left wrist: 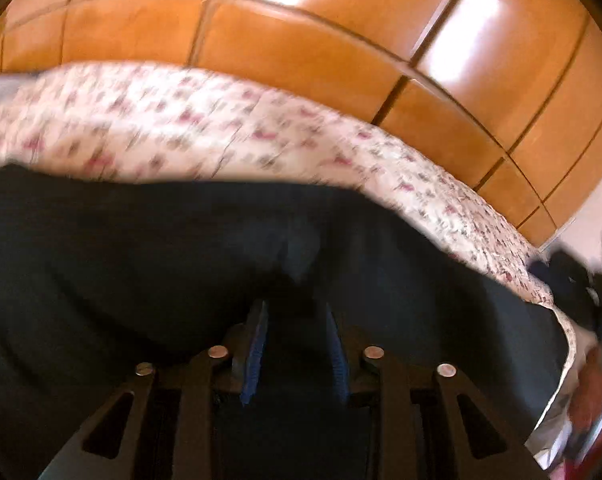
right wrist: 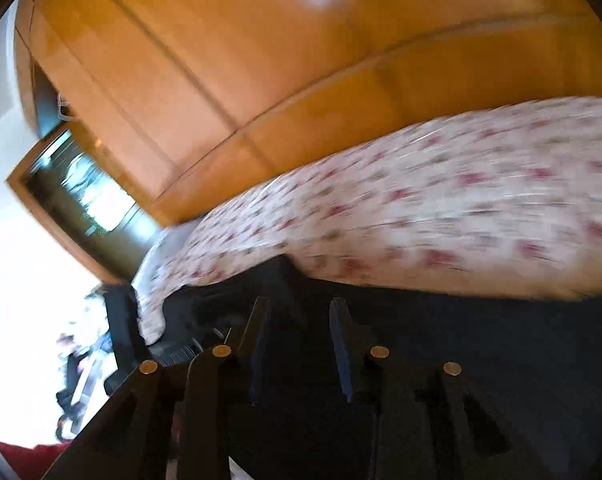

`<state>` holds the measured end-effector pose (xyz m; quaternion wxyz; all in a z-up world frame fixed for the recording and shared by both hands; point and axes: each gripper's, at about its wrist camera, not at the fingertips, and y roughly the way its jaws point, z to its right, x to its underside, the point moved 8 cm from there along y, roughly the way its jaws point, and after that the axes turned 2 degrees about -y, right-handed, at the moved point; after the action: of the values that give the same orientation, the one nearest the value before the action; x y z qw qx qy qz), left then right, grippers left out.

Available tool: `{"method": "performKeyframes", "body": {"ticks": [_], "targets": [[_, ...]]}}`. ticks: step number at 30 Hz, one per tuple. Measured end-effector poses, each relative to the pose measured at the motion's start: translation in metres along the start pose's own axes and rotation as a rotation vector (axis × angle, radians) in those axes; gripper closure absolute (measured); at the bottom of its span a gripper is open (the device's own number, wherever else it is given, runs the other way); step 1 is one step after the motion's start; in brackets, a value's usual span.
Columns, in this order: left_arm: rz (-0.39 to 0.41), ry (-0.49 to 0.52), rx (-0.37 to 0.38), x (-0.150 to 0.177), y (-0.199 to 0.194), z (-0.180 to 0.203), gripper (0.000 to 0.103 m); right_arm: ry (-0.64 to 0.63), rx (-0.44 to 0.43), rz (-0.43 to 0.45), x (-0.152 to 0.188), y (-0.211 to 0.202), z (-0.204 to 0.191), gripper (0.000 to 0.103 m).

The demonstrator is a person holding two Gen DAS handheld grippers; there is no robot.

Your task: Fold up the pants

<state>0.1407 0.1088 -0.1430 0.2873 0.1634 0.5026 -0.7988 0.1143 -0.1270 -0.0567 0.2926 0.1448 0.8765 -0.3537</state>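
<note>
While both grippers, left (left wrist: 297,312) and right (right wrist: 301,312), hover spread over one pants (left wrist: 181,260), one bedspread (left wrist: 181,120) lies beyond.

Left claw (left wrist: 297,312) sits parted over blurred dark pants (left wrist: 141,248), apparently touching, on floral bedspread (left wrist: 181,120).

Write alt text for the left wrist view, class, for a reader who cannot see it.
The left gripper points into dark pants lying on a floral bedspread, its blue-padded fingers slightly apart around a bunched fold. Glossy wooden wardrobe doors rise behind; the picture is motion-blurred.
</note>
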Motion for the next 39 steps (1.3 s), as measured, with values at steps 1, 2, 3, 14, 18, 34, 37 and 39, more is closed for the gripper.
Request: {"method": "performKeyframes", "body": {"ticks": [1, 2, 3, 14, 18, 34, 37, 39], "targets": [[0.020, -0.004, 0.032, 0.004, -0.003, -0.005, 0.081, -0.004, -0.014, -0.029, -0.006, 0.018, -0.004, 0.071], [0.038, 0.002, 0.057, 0.008, -0.007, -0.007, 0.082, -0.012, -0.019, -0.054, -0.012, 0.036, -0.005, 0.071], [0.047, 0.011, 0.071, 0.011, -0.010, -0.008, 0.082, -0.024, -0.016, -0.080, -0.017, 0.054, -0.007, 0.071], [0.086, -0.022, 0.127, 0.009, -0.013, -0.009, 0.081, -0.035, -0.165, -0.407, -0.008, 0.173, -0.021, 0.069], [0.072, -0.075, 0.129, 0.004, -0.015, -0.014, 0.081, 0.017, -0.085, -0.327, -0.017, 0.182, -0.003, 0.094], [0.108, -0.127, 0.034, -0.035, -0.040, -0.048, 0.083, 0.075, 0.023, 0.012, -0.041, 0.126, 0.019, 0.074], [0.119, -0.136, -0.059, -0.053, -0.043, -0.078, 0.083, -0.040, 0.090, 0.021, -0.028, 0.097, 0.005, 0.074], [0.125, -0.144, -0.140, -0.059, -0.042, -0.102, 0.083, -0.126, 0.118, -0.015, -0.009, 0.090, -0.005, 0.076]]}}
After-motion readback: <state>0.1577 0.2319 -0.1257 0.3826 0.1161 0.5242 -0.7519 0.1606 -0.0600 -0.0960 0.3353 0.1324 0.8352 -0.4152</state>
